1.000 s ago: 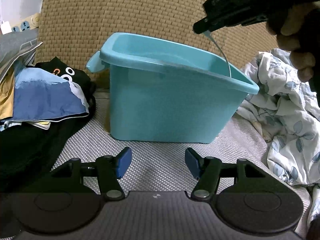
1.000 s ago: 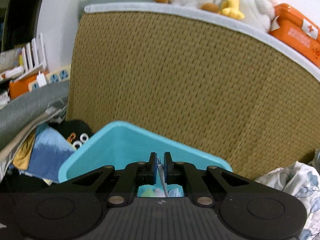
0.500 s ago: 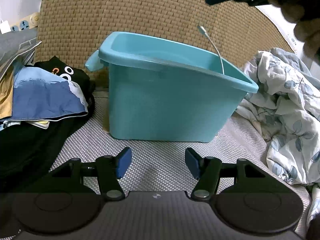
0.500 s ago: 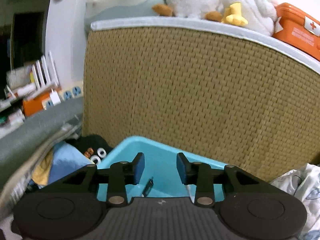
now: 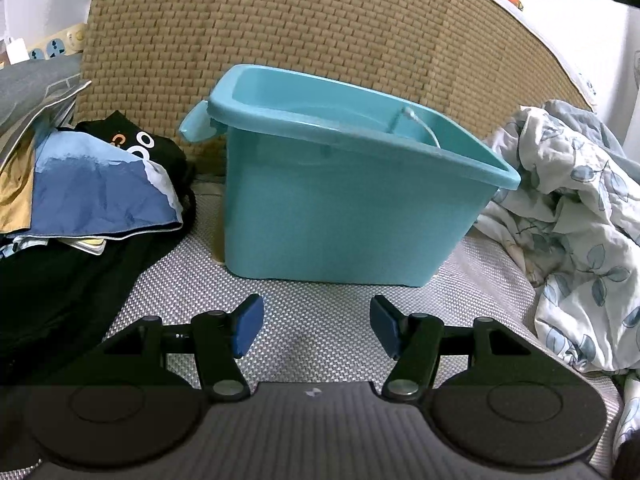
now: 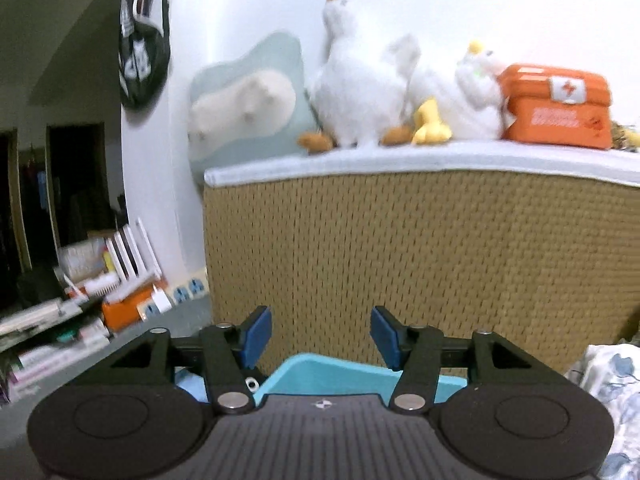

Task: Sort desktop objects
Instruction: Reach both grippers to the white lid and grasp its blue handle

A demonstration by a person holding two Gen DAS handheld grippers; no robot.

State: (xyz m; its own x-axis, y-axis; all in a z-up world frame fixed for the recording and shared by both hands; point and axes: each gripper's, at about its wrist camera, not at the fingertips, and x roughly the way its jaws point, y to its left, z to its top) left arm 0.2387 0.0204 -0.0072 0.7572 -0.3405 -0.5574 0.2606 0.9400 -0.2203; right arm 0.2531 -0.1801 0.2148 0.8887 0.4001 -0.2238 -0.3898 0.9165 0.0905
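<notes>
A teal plastic bin (image 5: 344,200) stands on the grey woven mat against a wicker backrest. A thin white cable (image 5: 420,120) lies inside it, its end leaning on the far right wall. My left gripper (image 5: 316,326) hangs low in front of the bin, open, nothing between its blue pads. In the right wrist view my right gripper (image 6: 320,334) is raised above the bin's rim (image 6: 344,372) and faces the wicker backrest; its jaws are opening and hold nothing.
Folded clothes and a blue cloth (image 5: 92,196) pile up left of the bin. A floral blanket (image 5: 576,224) lies bunched at the right. Plush toys (image 6: 400,96) and an orange first-aid box (image 6: 556,108) sit on the ledge over the wicker backrest (image 6: 420,260).
My right gripper let go of the white cable, which dropped into the bin, and then opened wide and rose up and away. The left gripper kept still.
</notes>
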